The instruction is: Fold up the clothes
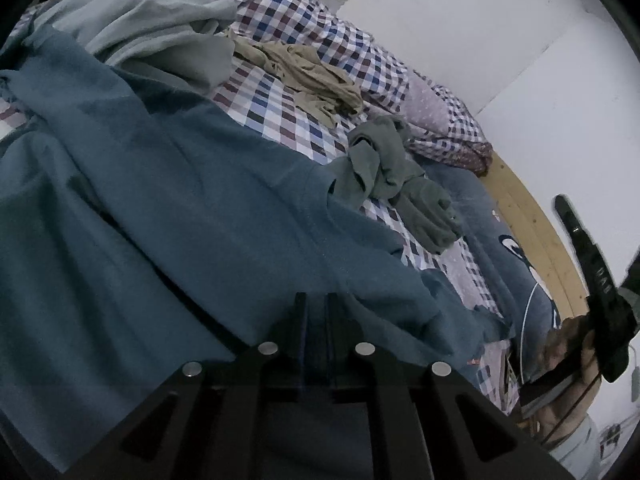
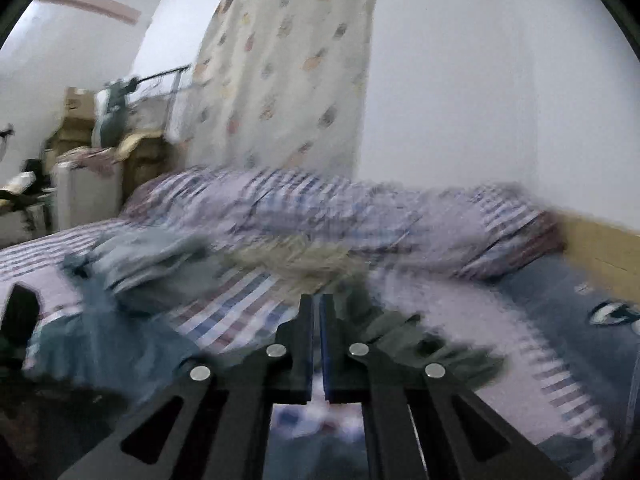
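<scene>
The left claw (image 1: pixel 316 300) has its two fingers drawn close together, with a fold of the blue shirt (image 1: pixel 160 208) between them; the cloth rises right up to the tips and appears pinched there. That blue shirt is spread wide over the near side of the bed (image 1: pixel 276 120), covering most of the checked sheet on that side and trailing off toward the near edge. Beyond it, toward the far side of the bed, lies a pale grey garment (image 1: pixel 140 36), partly overlapped by the blue shirt. A crumpled beige garment (image 1: pixel 304 76) sits on the checked sheet near the rolled-up checked quilt (image 1: pixel 320 28), and a bunched grey-green garment (image 1: pixel 392 176) lies just beside the hem of the blue shirt, close to a dark blue pillow (image 1: pixel 504 256) at the wooden end of the bed. The right claw (image 2: pixel 318 308) is nearly shut, a thin slit left between its fingers and nothing held there; its view is heavily blurred, showing the grey-green garment (image 2: pixel 404 332) just under the fingers and a patterned curtain (image 2: pixel 288 76) on the wall behind the bed.
</scene>
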